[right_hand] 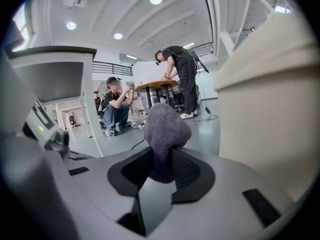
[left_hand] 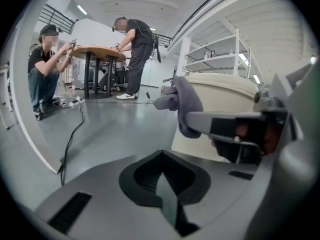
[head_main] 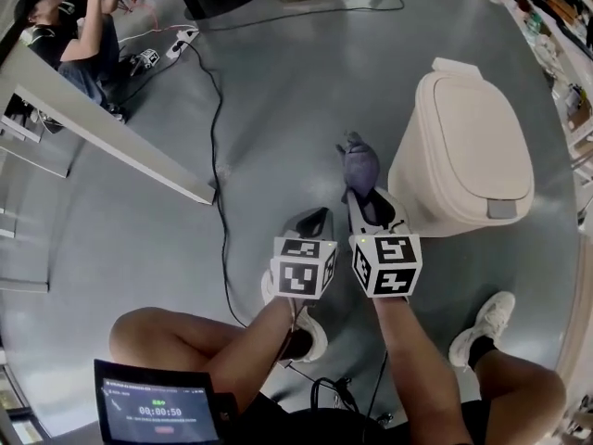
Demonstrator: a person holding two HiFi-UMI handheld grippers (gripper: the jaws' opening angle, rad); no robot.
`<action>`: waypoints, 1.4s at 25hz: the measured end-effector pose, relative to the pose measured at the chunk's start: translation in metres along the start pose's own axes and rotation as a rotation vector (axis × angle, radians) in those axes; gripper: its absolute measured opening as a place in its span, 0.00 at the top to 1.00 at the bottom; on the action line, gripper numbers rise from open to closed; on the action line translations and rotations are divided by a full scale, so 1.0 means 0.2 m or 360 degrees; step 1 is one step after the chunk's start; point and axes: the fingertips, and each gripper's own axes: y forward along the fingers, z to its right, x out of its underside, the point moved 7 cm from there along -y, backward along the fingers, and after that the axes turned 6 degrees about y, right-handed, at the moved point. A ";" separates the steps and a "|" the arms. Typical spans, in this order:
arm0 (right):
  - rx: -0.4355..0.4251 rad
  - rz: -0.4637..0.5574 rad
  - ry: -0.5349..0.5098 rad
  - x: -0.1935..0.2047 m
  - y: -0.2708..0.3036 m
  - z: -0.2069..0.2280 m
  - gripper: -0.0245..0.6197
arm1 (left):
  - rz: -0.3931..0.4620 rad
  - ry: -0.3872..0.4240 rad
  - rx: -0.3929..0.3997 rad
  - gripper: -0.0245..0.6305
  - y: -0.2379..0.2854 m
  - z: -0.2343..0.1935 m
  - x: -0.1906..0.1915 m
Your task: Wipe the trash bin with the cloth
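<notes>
Grey floor (head_main: 278, 109) all round, and a black cable (head_main: 215, 146) snakes across it up to a white power strip (head_main: 181, 43). Far left, a crouching person (head_main: 79, 35) in a cap has both arms raised. Behind, a standing person (left_hand: 135, 44) bends over a round wooden desk (left_hand: 95, 51). White shelving (left_hand: 220, 59) on the right. A timer screen (head_main: 157, 411) glows bottom left.
</notes>
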 end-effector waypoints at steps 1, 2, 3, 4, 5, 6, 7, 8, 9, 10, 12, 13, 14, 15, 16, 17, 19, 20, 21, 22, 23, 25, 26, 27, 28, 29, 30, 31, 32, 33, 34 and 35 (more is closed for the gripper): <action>-0.0036 0.0017 -0.0033 -0.04 -0.03 -0.02 0.79 | 0.0009 -0.0016 -0.0038 0.96 -0.02 -0.01 -0.01; -0.0068 0.0037 -0.0058 -0.08 -0.07 -0.04 0.79 | 0.0023 -0.0040 -0.0073 0.96 -0.04 -0.02 -0.02; -0.0095 0.0060 -0.0077 -0.11 -0.10 -0.05 0.79 | 0.0044 -0.0062 -0.0104 0.96 -0.07 -0.01 -0.03; -0.0115 0.0085 -0.0090 -0.15 -0.15 -0.05 0.79 | 0.0071 -0.0077 -0.0130 0.96 -0.09 0.01 -0.06; -0.0130 0.0110 -0.0101 -0.19 -0.20 -0.04 0.79 | 0.0102 -0.0088 -0.0148 0.96 -0.12 0.04 -0.09; -0.0141 0.0133 -0.0109 -0.22 -0.26 -0.03 0.79 | 0.0135 -0.0097 -0.0161 0.96 -0.15 0.08 -0.13; -0.0151 0.0152 -0.0114 -0.25 -0.31 -0.02 0.79 | 0.0168 -0.0102 -0.0168 0.96 -0.17 0.12 -0.16; -0.0160 0.0171 -0.0116 -0.27 -0.36 -0.03 0.79 | 0.0198 -0.0104 -0.0172 0.96 -0.20 0.14 -0.18; -0.0168 0.0190 -0.0120 -0.28 -0.39 -0.03 0.79 | 0.0226 -0.0102 -0.0174 0.96 -0.21 0.16 -0.20; -0.0174 0.0209 -0.0130 -0.30 -0.42 -0.04 0.79 | 0.0253 -0.0100 -0.0176 0.96 -0.23 0.17 -0.22; -0.0177 0.0233 -0.0167 -0.36 -0.53 -0.03 0.79 | 0.0298 -0.0106 -0.0177 0.96 -0.30 0.25 -0.26; -0.0176 0.0242 -0.0190 -0.39 -0.61 -0.01 0.79 | 0.0317 -0.0114 -0.0177 0.96 -0.33 0.31 -0.28; -0.0175 0.0254 -0.0215 -0.42 -0.68 0.01 0.79 | 0.0336 -0.0120 -0.0176 0.96 -0.37 0.36 -0.30; -0.0171 0.0269 -0.0239 -0.45 -0.75 0.03 0.79 | 0.0355 -0.0119 -0.0175 0.96 -0.40 0.41 -0.32; -0.0167 0.0284 -0.0260 -0.48 -0.81 0.05 0.79 | 0.0374 -0.0112 -0.0175 0.96 -0.42 0.46 -0.34; -0.0163 0.0298 -0.0275 -0.50 -0.87 0.07 0.79 | 0.0391 -0.0104 -0.0173 0.96 -0.44 0.50 -0.35; -0.0149 0.0321 -0.0299 -0.53 -0.99 0.12 0.79 | 0.0425 -0.0085 -0.0157 0.96 -0.48 0.59 -0.38; -0.0132 0.0333 -0.0311 -0.54 -1.05 0.15 0.79 | 0.0442 -0.0068 -0.0145 0.96 -0.49 0.63 -0.40; -0.0111 0.0343 -0.0322 -0.53 -1.10 0.18 0.79 | 0.0457 -0.0047 -0.0135 0.96 -0.51 0.68 -0.41; -0.0089 0.0348 -0.0330 -0.53 -1.16 0.21 0.79 | 0.0468 -0.0031 -0.0127 0.96 -0.53 0.72 -0.41; -0.0067 0.0349 -0.0332 -0.51 -1.21 0.24 0.79 | 0.0475 -0.0018 -0.0119 0.96 -0.55 0.77 -0.41; -0.0016 0.0354 -0.0325 -0.50 -1.31 0.30 0.79 | 0.0488 0.0018 -0.0100 0.96 -0.58 0.85 -0.41; 0.0011 0.0363 -0.0320 -0.50 -1.34 0.34 0.79 | 0.0499 0.0044 -0.0090 0.96 -0.59 0.89 -0.42; 0.0036 0.0375 -0.0319 -0.50 -1.38 0.37 0.79 | 0.0512 0.0069 -0.0078 0.96 -0.60 0.93 -0.42; 0.0059 0.0385 -0.0320 -0.51 -1.41 0.40 0.79 | 0.0525 0.0088 -0.0067 0.96 -0.61 0.96 -0.43; 0.0082 0.0390 -0.0323 -0.51 -1.44 0.42 0.79 | 0.0538 0.0102 -0.0057 0.96 -0.63 0.99 -0.44; 0.0106 0.0392 -0.0323 -0.51 -1.46 0.43 0.79 | 0.0549 0.0112 -0.0048 0.96 -0.65 1.01 -0.45; 0.0126 0.0395 -0.0317 -0.51 -1.49 0.45 0.79 | 0.0560 0.0122 -0.0042 0.96 -0.67 1.03 -0.46; 0.0142 0.0398 -0.0306 -0.52 -1.50 0.46 0.79 | 0.0573 0.0128 -0.0037 0.96 -0.69 1.05 -0.48; 0.0155 0.0403 -0.0293 -0.52 -1.52 0.47 0.79 | 0.0585 0.0130 -0.0035 0.96 -0.71 1.06 -0.49; 0.0167 0.0406 -0.0285 -0.52 -1.54 0.47 0.79 | 0.0596 0.0126 -0.0034 0.96 -0.72 1.06 -0.50; 0.0181 0.0404 -0.0286 -0.51 -1.55 0.47 0.79 | 0.0605 0.0118 -0.0034 0.96 -0.74 1.06 -0.52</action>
